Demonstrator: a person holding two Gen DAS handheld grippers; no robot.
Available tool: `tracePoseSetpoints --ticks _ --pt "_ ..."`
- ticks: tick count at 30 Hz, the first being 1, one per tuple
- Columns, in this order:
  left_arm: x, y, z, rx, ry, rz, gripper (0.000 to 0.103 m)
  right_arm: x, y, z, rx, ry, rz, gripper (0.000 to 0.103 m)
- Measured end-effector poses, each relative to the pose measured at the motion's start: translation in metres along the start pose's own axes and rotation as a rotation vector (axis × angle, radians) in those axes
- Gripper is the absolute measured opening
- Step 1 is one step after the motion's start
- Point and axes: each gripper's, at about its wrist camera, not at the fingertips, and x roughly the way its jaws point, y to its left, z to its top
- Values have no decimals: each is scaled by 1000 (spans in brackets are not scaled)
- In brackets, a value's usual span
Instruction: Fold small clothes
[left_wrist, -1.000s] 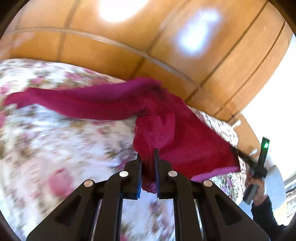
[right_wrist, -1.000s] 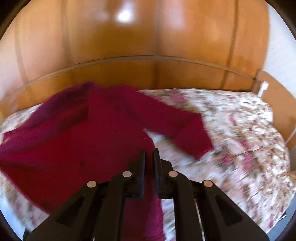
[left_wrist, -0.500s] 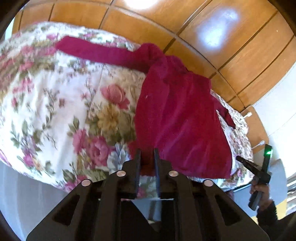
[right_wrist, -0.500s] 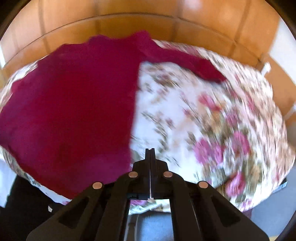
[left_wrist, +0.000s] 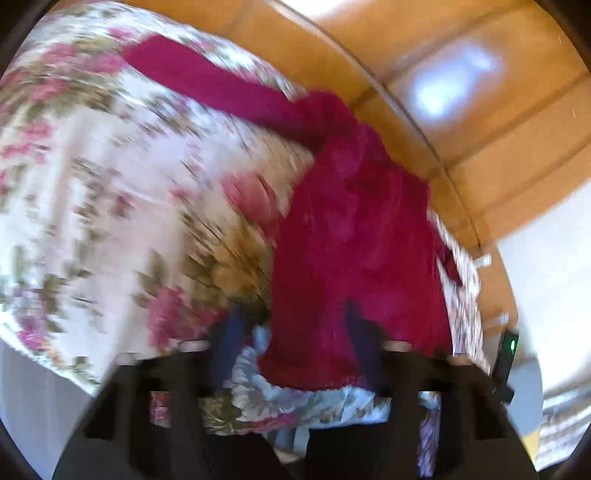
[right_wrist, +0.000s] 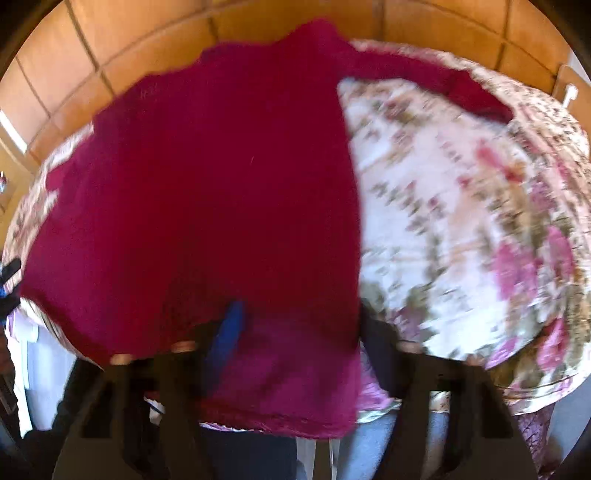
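A crimson knitted sweater (left_wrist: 354, 236) lies spread flat on a floral bedspread (left_wrist: 110, 184), its hem hanging over the near edge of the bed; one sleeve stretches away to the far left. In the right wrist view the sweater (right_wrist: 207, 192) fills the left and middle, with its other sleeve reaching to the far right. My left gripper (left_wrist: 293, 325) is open, its jaws wide apart on either side of the hem's left corner. My right gripper (right_wrist: 299, 325) is open, its jaws wide apart around the hem's right corner. Both views are motion-blurred.
A wooden panelled wall (left_wrist: 461, 122) rises behind the bed. The bedspread (right_wrist: 461, 206) extends to the right of the sweater. The right gripper's body with a green light (left_wrist: 508, 354) shows at the left wrist view's right edge.
Both grippers have opened and let go of the sweater's hem. The sweater was swung out and laid flat on the bed, and now rests there.
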Motion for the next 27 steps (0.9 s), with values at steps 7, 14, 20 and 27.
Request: tracePoseSetpoints --ticks 7,14,20,27 --pt "-26 -29 -21 50 5 -142 6 -53 -4 7 -72 -110 -18 8" --pt "1 -23 -47 70 127 45 21 -27 -23 0 -88 -3 -172 16" --pt "-47 18 14 -84 -146 172 57 -50 -29 21 -16 -130 -214 61" --pt "-60 40 101 -18 -332 481 57 -57 12 46 -56 -203 -152 75"
